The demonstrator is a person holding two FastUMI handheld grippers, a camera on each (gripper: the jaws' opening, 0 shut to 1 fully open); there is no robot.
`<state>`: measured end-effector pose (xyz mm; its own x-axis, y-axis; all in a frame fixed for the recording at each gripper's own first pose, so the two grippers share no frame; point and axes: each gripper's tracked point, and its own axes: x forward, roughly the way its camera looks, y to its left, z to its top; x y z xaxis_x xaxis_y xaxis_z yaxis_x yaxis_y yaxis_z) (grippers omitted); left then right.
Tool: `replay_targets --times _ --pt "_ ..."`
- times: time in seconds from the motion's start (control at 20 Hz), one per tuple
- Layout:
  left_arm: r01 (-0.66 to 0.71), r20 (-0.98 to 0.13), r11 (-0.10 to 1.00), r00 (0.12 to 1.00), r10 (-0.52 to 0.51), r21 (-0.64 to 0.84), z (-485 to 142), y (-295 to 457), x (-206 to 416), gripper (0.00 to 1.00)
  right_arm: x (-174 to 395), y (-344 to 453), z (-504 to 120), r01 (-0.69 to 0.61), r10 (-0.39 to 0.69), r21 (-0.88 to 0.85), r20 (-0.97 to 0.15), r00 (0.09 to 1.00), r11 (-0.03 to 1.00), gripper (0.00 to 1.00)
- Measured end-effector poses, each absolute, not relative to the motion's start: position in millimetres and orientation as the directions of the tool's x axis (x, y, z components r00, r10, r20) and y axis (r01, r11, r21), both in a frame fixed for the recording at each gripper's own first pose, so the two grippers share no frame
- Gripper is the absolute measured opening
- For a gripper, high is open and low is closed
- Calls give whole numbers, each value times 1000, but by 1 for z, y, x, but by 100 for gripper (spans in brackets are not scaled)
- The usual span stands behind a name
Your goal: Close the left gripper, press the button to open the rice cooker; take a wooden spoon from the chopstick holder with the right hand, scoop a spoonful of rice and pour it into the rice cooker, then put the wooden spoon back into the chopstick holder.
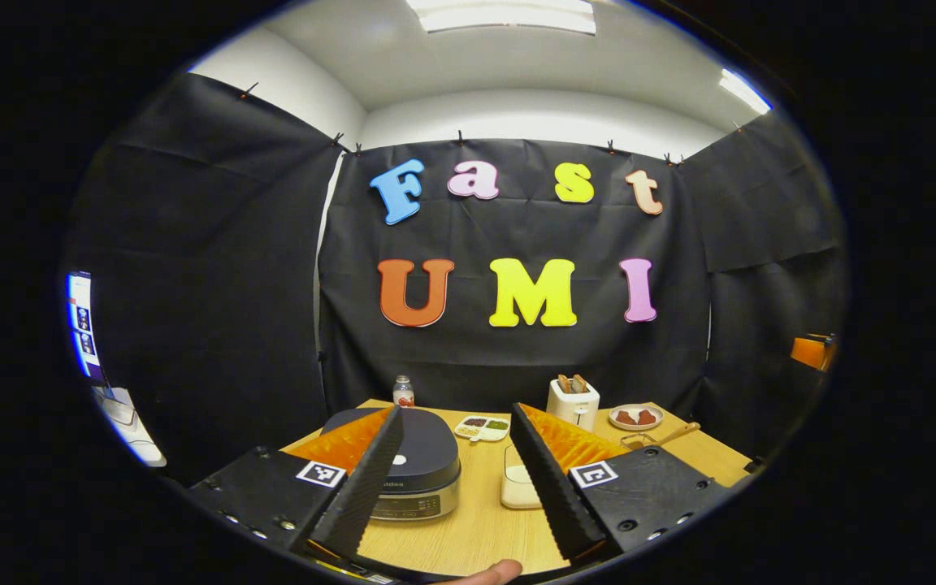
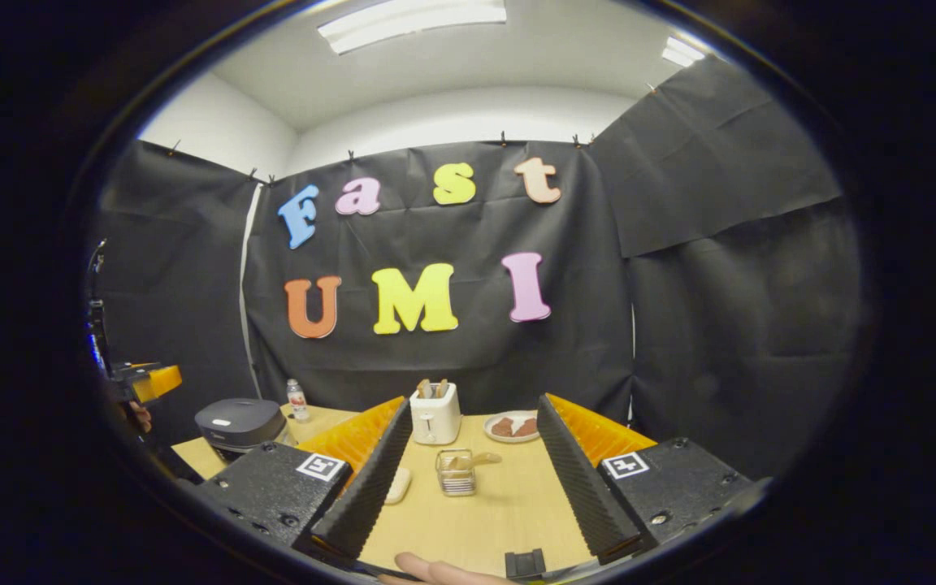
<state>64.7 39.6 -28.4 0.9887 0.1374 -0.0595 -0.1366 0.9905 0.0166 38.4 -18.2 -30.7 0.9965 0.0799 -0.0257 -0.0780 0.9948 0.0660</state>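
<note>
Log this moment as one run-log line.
stage: start | left gripper: open, facing rice cooker, lid shut | right gripper: open, facing chopstick holder | wooden spoon: in holder

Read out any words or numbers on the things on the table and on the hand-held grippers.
Rice cooker: brand mark and front panel too small to read.
Bottle: label too blurred to read.
Left hand-held gripper, square markers: patterns only, no words.
</note>
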Motion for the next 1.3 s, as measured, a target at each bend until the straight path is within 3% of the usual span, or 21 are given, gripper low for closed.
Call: replay_targets --times 0.1,0.15,0.2,0.25,0.3,0.35,0.4,0.45,0.55,0.6,0.65,1.0,1.05,1.1,1.3 --pt "-142 -79 989 986 144 31 -39 44 69 73 45 -17 -37 -94 96 67 -34 995 993 99" --pt "-147 -94 988 984 151 44 -43 47 72 61 48 -16 -41 -100 103 66 -39 994 993 99" --pt "-151 -115 987 981 157 57 -50 50 77 65 51 -18 -44 -103 106 64 -45 993 993 99" --pt "-154 -140 986 977 161 61 -59 53 84 39 55 -19 -47 -103 106 63 -50 993 993 95" --pt "-154 -163 986 973 163 65 -67 54 91 32 59 -22 -51 -101 104 63 -57 993 993 95" --pt "-172 -175 983 968 180 63 -71 59 96 13 62 -25 -55 -97 102 65 -66 993 993 99" --pt "-191 -193 980 961 199 61 -76 65 100 4 66 -28 -60 -93 98 67 -75 992 993 95" --pt "-202 -220 977 952 211 65 -85 70 105 0 70 -30 -65 -88 94 69 -86 992 994 99" --pt "-234 -249 970 937 243 69 -95 82 113 0 76 -32 -74 -86 94 71 -111 989 994 99" --pt "-239 -267 969 931 247 63 -100 85 115 9 78 -32 -77 -89 98 71 -121 988 993 99" --pt "-243 -289 968 924 250 63 -108 88 121 0 80 -31 -81 -94 103 69 -129 986 993 100" --pt "-322 -452 946 841 298 24 -163 125 149 0 97 -42 -99 -82 93 78 -160 983 994 100" --pt "-333 -468 943 830 303 21 -167 130 151 0 99 -44 -103 -80 93 85 -165 982 993 95" --pt "-339 -481 941 823 302 10 -172 133 154 0 100 -45 -105 -78 92 88 -169 981 993 100" --pt "-360 -513 933 805 297 -26 -188 140 159 0 103 -50 -108 -78 93 94 -173 981 993 100"
